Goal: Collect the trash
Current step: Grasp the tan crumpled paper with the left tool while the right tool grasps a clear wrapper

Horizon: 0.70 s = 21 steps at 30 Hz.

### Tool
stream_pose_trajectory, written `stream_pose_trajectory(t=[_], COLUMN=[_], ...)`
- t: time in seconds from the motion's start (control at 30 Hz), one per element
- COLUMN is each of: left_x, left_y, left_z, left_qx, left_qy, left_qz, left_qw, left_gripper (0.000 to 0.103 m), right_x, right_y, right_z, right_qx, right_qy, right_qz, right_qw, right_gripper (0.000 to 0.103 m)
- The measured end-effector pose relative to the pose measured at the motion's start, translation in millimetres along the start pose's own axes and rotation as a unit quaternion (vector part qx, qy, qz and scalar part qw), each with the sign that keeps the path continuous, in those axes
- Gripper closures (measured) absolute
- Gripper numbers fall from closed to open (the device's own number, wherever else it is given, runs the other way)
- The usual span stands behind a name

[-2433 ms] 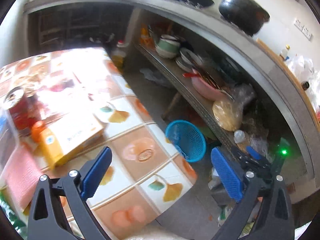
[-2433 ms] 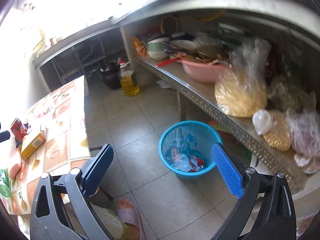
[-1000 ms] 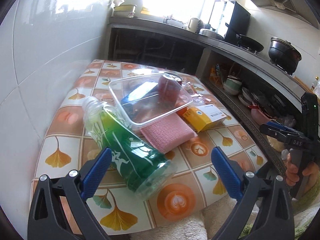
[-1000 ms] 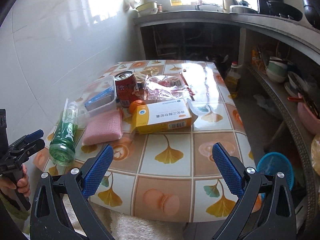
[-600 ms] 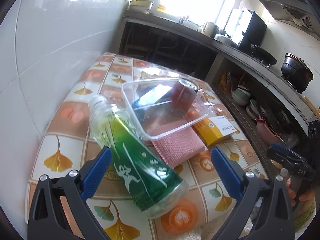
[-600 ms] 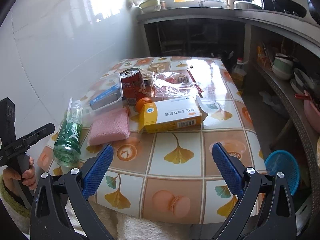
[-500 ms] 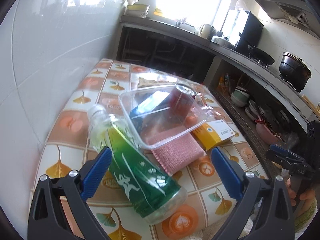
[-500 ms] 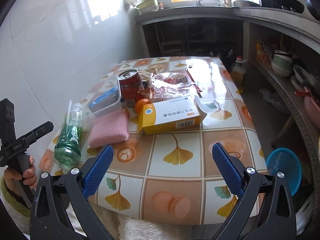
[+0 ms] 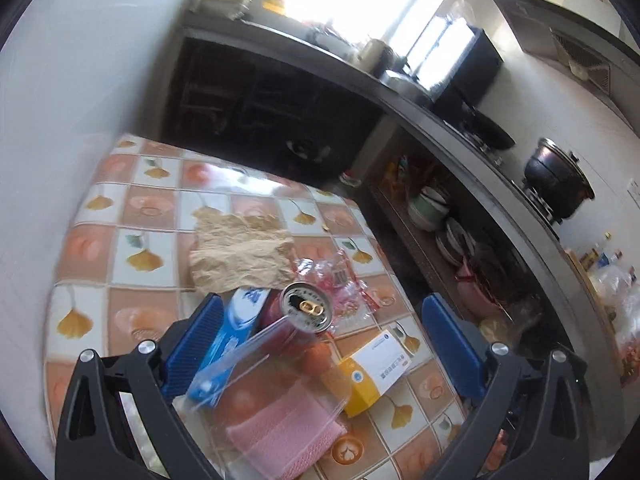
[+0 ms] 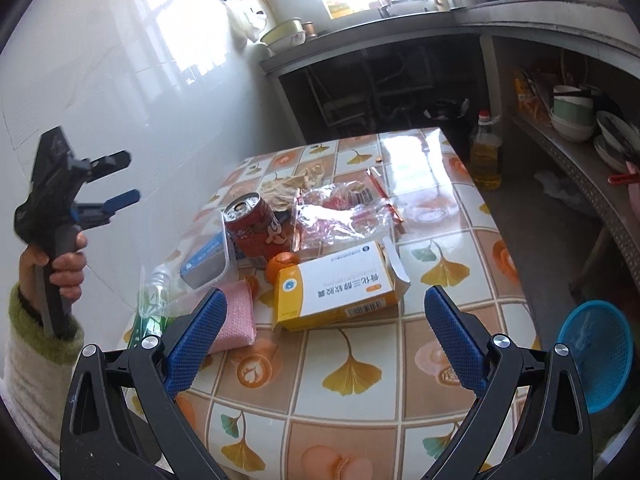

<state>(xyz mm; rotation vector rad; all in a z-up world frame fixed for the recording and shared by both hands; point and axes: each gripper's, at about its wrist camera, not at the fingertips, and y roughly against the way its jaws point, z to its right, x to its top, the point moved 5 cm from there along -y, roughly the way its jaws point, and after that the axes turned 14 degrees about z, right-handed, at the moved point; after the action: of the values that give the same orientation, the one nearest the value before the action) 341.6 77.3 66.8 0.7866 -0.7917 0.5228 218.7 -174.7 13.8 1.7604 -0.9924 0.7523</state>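
A tiled table (image 10: 360, 412) holds trash: a red soda can (image 10: 256, 228), a yellow and white carton (image 10: 340, 284), a clear plastic wrapper (image 10: 344, 212), crumpled brown paper (image 9: 240, 256), a clear tub (image 10: 204, 260) with a blue pack in it, a pink cloth (image 10: 236, 320), an orange fruit (image 10: 280, 266) and a green bottle (image 10: 150, 308). My left gripper (image 9: 320, 340) is open above the can (image 9: 306, 308) and tub. It also shows raised at the left in the right wrist view (image 10: 116, 178). My right gripper (image 10: 320, 340) is open and empty over the table's near part, short of the carton.
A blue mesh basket (image 10: 596, 352) stands on the floor right of the table. A counter with a shelf of bowls (image 10: 572, 116) runs along the right. An oil bottle (image 10: 486, 152) stands on the floor behind the table. A white wall (image 10: 120, 80) borders the left.
My left gripper has risen and moved forward over the can and tub; the green bottle has left its view. My right gripper has moved closer to the table.
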Motion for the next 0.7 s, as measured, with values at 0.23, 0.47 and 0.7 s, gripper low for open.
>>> stream_pose_trajectory(t=[0.23,0.47,0.7], left_x=[18,7,-21], left_y=[-143,-214,-256], left_z=[-52,-77,-96], left_qx=[0.046,0.016,0.047], left_qy=[-0.108,-0.098,-0.135], left_qz=[-0.171,-0.236,-0.298], left_qw=[0.9783,0.9667,0.9438], left_gripper=[0.006,0.006,0.006], right_x=[3,-2,-2], right_y=[-20,-40,-49], right_z=[19,45,56], right_qx=[0.014,0.003,-0.003], right_qy=[-0.017,-0.039,-0.047], right_qz=[-0.005,-0.024,-0.029], right_qw=[1.0,0.999,0.999], right_gripper=[0.008,0.008,0.008])
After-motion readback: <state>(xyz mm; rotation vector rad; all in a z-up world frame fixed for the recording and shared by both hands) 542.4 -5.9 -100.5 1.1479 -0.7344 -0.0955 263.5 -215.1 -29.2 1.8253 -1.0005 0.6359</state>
